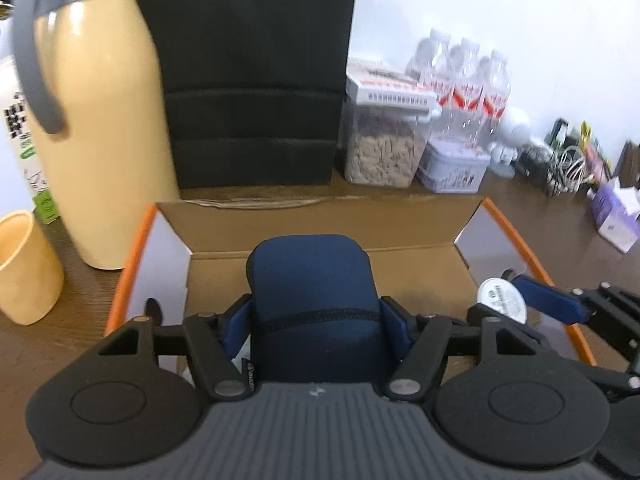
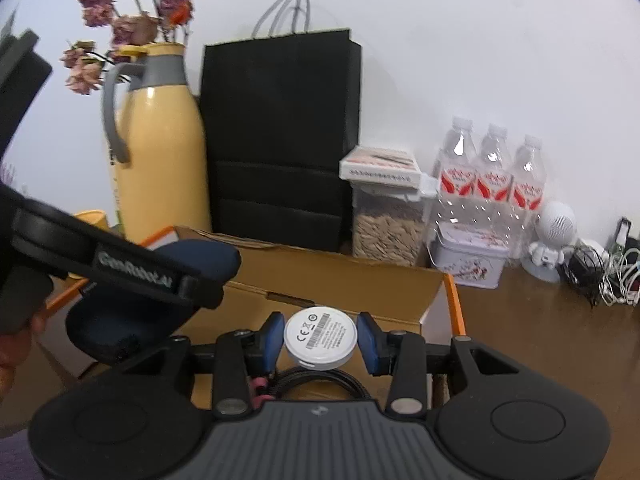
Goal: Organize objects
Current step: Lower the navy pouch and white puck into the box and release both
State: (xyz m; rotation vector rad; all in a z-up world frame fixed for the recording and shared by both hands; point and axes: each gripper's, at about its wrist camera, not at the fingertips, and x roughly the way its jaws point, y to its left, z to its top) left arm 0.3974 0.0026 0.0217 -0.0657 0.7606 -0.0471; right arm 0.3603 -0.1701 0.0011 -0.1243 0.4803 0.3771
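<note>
My left gripper [image 1: 316, 320] is shut on a navy zippered pouch [image 1: 312, 280], with a blue pad on each side of it. The pouch hangs over an open cardboard box with orange edges [image 1: 532, 256]. My right gripper [image 2: 320, 338] is shut on a white round disc [image 2: 320, 336] with a printed label, over the same box [image 2: 454, 292]. A dark cable [image 2: 320, 380] lies under the disc. In the right wrist view the left gripper [image 2: 168, 292] and pouch [image 2: 120, 328] are at the left. In the left wrist view the right gripper [image 1: 520, 300] and disc [image 1: 502, 300] show at the right.
Behind the box stand a yellow thermos jug [image 1: 112, 120], a black paper bag [image 2: 280, 140], a clear food container [image 2: 388, 232], a tin [image 2: 468, 256] and three water bottles [image 2: 492, 176]. A yellow cup [image 1: 24, 268] is at the left, and tangled cables [image 2: 608, 272] at the right.
</note>
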